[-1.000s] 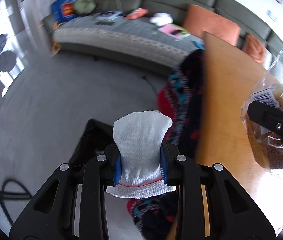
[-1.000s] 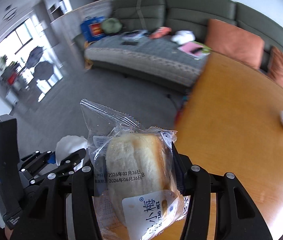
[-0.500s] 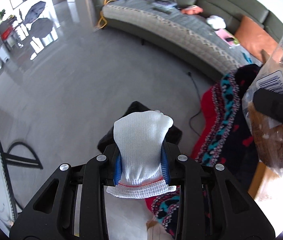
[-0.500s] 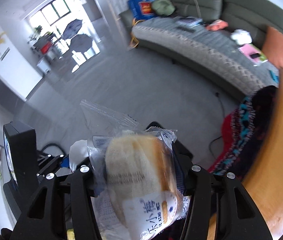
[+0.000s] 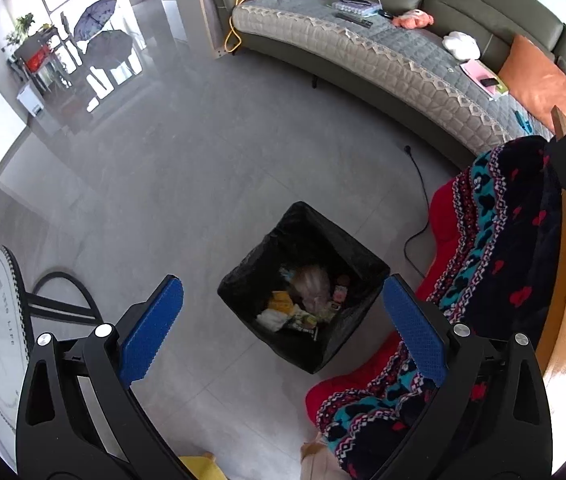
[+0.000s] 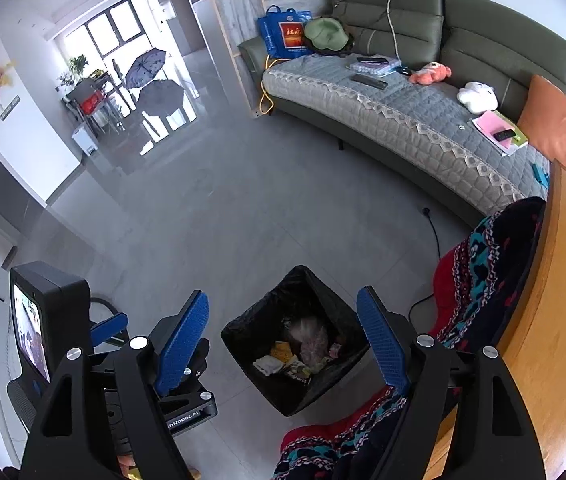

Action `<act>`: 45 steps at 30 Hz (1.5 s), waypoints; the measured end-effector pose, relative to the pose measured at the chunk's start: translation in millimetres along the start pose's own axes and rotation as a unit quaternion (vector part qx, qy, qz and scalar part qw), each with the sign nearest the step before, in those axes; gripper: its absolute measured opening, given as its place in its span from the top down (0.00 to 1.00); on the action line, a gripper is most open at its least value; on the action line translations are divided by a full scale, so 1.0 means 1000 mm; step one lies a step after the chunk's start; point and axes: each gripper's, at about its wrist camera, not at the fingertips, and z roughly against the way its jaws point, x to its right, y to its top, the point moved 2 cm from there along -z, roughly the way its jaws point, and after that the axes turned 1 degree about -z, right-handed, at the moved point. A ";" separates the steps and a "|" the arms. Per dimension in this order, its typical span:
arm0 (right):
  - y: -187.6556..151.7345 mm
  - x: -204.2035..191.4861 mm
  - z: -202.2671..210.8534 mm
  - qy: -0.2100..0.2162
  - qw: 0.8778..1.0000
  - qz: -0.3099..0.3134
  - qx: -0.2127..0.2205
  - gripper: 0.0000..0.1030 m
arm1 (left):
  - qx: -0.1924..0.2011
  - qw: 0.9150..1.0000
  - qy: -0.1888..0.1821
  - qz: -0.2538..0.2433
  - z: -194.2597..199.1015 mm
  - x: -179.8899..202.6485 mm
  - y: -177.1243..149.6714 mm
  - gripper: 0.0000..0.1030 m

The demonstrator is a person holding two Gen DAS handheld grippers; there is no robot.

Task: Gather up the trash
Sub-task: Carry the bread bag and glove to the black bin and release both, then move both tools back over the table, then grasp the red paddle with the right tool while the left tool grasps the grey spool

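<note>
My left gripper [image 5: 283, 312] is spread wide, blue pads [image 5: 151, 330] far apart and nothing between them. My right gripper [image 6: 283, 344] is the same: jaws wide apart, blue pads [image 6: 381, 346] bare. Both are held above the grey tiled floor [image 5: 187, 184], looking down on the bin. In the right wrist view my left gripper sits just beside the right one, at its left.

Framed between each pair of fingers is the black-lined trash bin [image 5: 303, 284], standing on the floor. Down inside it lies the bagged bread [image 5: 315, 286] near the middle, with a white cloth piece [image 5: 271, 318] at the near-left corner of the bin and yellow wrappers [image 5: 281, 300] beside it. The right wrist view shows the same heap in the bin [image 6: 297, 340].

Just right of the bin, a red and dark patterned blanket [image 5: 495, 264] hangs off the wooden table's edge [image 6: 555, 320]. A black cable [image 5: 419, 200] runs across the floor toward the long green sofa [image 6: 423, 80].
</note>
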 end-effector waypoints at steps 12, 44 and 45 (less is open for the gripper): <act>-0.016 0.057 0.057 -0.021 0.997 -0.068 0.042 0.20 | 0.024 0.999 -0.034 -0.029 0.038 0.045 -0.013 0.06; -0.195 0.354 0.255 -0.159 0.936 -0.287 0.130 0.19 | 0.053 0.935 -0.174 -0.305 0.136 0.410 -0.097 0.06; -0.202 0.363 0.260 -0.162 0.933 -0.292 0.130 0.19 | 0.052 0.932 -0.177 -0.312 0.138 0.420 -0.101 0.06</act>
